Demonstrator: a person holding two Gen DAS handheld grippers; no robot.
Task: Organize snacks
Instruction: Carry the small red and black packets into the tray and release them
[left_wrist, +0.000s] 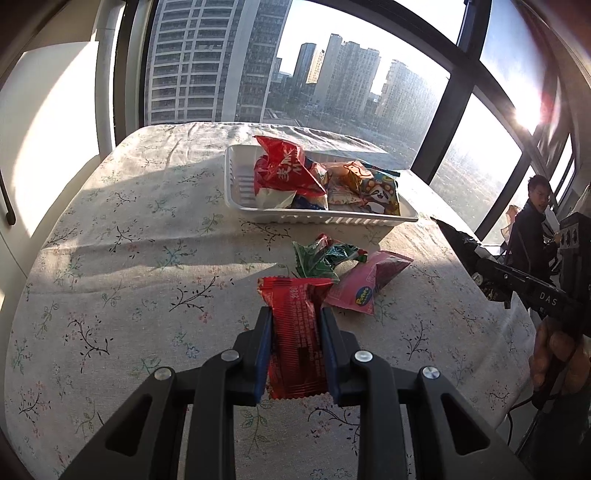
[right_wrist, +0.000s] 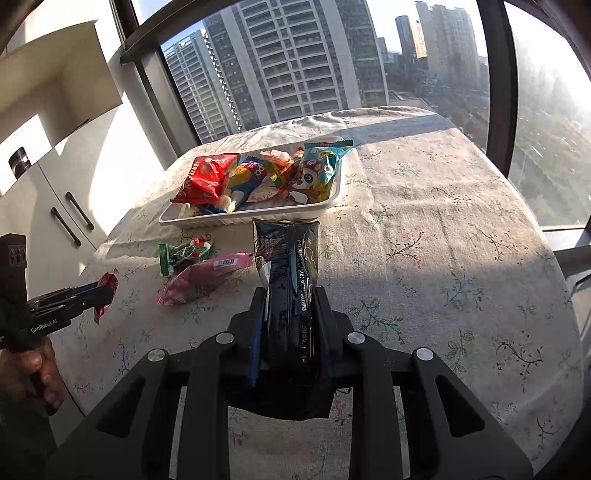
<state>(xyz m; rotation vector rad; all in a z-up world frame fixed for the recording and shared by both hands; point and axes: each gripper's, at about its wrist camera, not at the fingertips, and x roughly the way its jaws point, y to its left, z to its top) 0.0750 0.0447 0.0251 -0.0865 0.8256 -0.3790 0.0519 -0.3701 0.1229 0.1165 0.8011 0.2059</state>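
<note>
My left gripper (left_wrist: 295, 317) is shut on a red snack packet (left_wrist: 293, 332) held above the tablecloth. My right gripper (right_wrist: 290, 299) is shut on a black snack packet (right_wrist: 290, 273); that packet also shows at the right of the left wrist view (left_wrist: 452, 232). A white tray (left_wrist: 236, 173) at the far side holds several snack packets, among them a big red bag (left_wrist: 284, 168) and a panda-print bag (left_wrist: 376, 192). A green packet (left_wrist: 321, 256) and a pink packet (left_wrist: 365, 284) lie on the cloth between the grippers and the tray. The tray (right_wrist: 258, 216) also shows in the right wrist view.
The table has a floral cloth (left_wrist: 129, 258) and stands against large windows. White cabinets with dark handles (right_wrist: 70, 218) stand to the left. A seated person (left_wrist: 535, 225) is at the far right. The right table edge (right_wrist: 554, 266) is close.
</note>
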